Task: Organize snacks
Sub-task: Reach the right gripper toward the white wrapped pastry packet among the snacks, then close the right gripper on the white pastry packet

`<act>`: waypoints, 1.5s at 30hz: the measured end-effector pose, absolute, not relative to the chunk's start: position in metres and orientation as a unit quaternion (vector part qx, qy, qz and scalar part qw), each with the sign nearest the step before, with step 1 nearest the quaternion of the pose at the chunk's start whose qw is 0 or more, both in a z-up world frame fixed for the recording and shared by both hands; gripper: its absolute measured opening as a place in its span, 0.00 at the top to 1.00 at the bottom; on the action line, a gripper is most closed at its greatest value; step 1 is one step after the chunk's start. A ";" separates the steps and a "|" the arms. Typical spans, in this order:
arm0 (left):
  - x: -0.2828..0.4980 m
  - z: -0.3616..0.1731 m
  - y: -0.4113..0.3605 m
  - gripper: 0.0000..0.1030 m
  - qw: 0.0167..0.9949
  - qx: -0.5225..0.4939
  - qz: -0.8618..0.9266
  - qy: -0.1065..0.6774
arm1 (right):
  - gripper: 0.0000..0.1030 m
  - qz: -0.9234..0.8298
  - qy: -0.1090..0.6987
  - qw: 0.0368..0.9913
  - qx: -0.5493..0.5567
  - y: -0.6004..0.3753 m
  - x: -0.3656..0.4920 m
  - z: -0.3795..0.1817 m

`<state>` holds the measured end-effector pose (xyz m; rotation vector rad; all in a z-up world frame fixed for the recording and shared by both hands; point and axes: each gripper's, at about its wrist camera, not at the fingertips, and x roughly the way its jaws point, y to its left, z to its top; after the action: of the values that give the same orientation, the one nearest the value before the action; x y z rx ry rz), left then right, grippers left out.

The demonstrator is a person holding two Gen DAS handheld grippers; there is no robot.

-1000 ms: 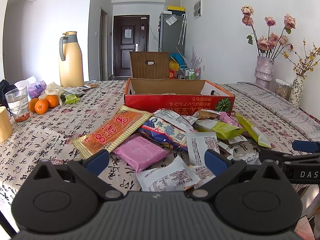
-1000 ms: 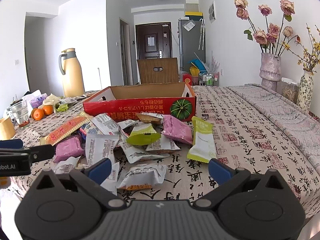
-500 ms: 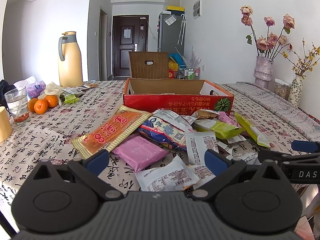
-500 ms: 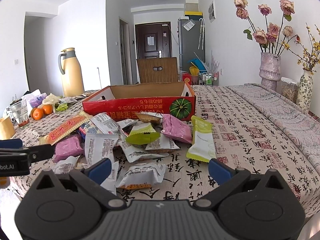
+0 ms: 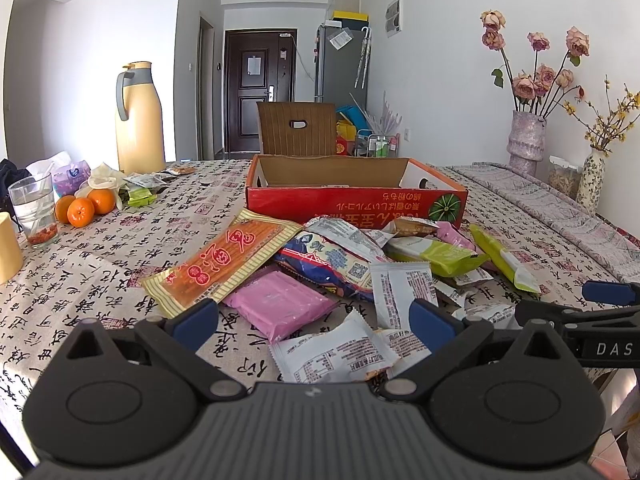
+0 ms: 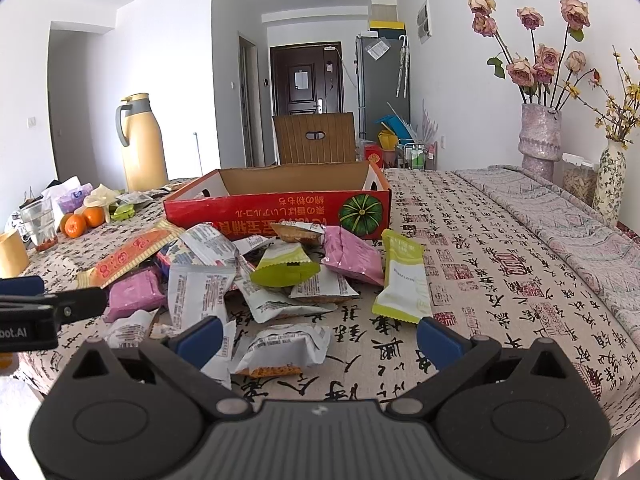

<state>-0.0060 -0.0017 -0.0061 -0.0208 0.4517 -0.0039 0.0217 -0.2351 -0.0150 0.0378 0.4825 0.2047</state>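
Several snack packets lie heaped on the patterned tablecloth before a red cardboard box (image 5: 356, 204) (image 6: 280, 210) that looks empty inside. Among them are a long orange packet (image 5: 224, 266), a pink packet (image 5: 280, 304), a blue packet (image 5: 332, 260) and green packets (image 6: 402, 280). My left gripper (image 5: 314, 322) stands open near the table's front edge, just short of a white packet (image 5: 332, 352). Further right, my right gripper (image 6: 318, 338) is open too, with a white packet (image 6: 280, 350) lying between its fingers' line. Neither holds anything.
At the left stand a yellow thermos jug (image 5: 138, 118), oranges (image 5: 82, 210), a glass (image 5: 34, 208) and a yellow cup (image 5: 8, 248). Vases with dried flowers (image 6: 540, 136) line the right wall side. A chair back (image 5: 298, 128) rises behind the box.
Both grippers have barely shifted; the views show almost the same scene. Nothing was picked up or moved.
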 end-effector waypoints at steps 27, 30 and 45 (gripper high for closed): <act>-0.005 -0.012 0.001 0.00 0.972 -0.016 -0.001 0.235 | 0.00 0.101 0.248 0.963 0.016 -0.232 0.024 -0.019; -0.003 -0.013 0.002 0.00 0.971 -0.017 0.000 0.237 | 0.00 0.101 0.251 0.963 0.014 -0.231 0.025 -0.019; 0.014 -0.026 0.012 0.00 0.965 -0.028 0.013 0.261 | 0.15 0.101 0.280 0.955 0.009 -0.220 0.057 -0.042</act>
<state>0.0136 0.0118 -0.0255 -0.0565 0.5282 0.0267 0.0568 -0.2196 -0.0424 0.0187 0.5677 0.2061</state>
